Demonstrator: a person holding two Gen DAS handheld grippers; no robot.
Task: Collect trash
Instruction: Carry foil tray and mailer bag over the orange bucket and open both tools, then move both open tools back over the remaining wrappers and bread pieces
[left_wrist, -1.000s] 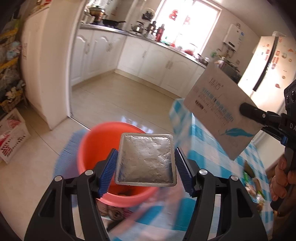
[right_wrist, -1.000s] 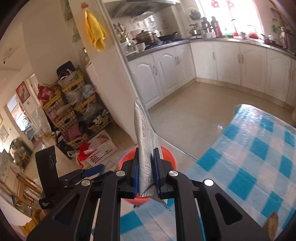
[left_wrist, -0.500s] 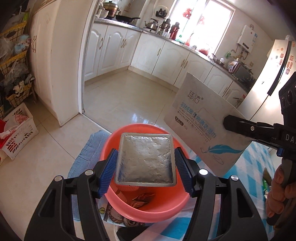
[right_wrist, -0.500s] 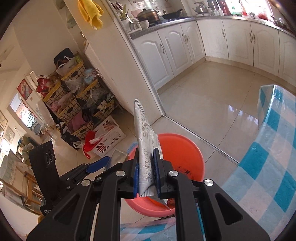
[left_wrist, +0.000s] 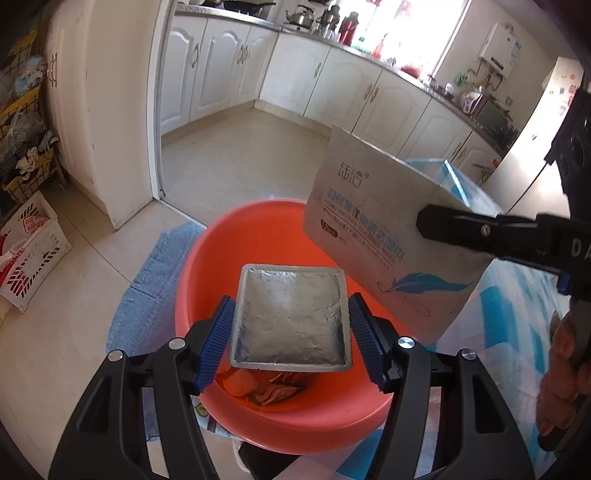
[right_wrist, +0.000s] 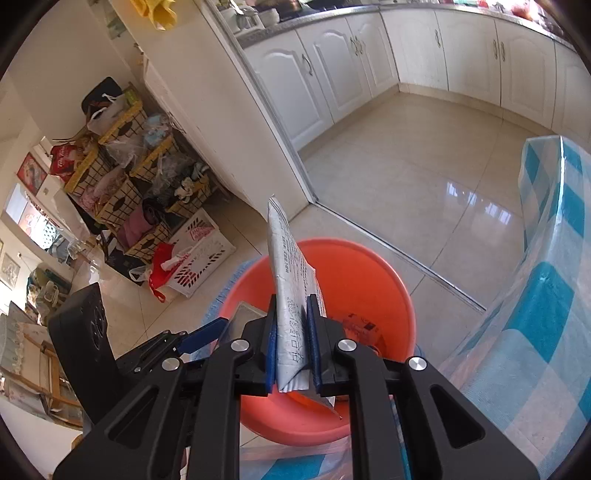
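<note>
- Left gripper (left_wrist: 291, 334) jaws clamp the foil pouch (left_wrist: 291, 317) above the orange bucket (left_wrist: 258, 236).
- Right gripper (right_wrist: 291, 354) jaws pinch the wipes packet (right_wrist: 291, 295) over it.
- Best release both low, well inside the rim.

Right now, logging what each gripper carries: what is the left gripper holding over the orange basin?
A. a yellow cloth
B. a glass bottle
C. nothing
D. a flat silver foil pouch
D: the left gripper has a flat silver foil pouch clamped between its blue pads, above the orange basin.
</note>
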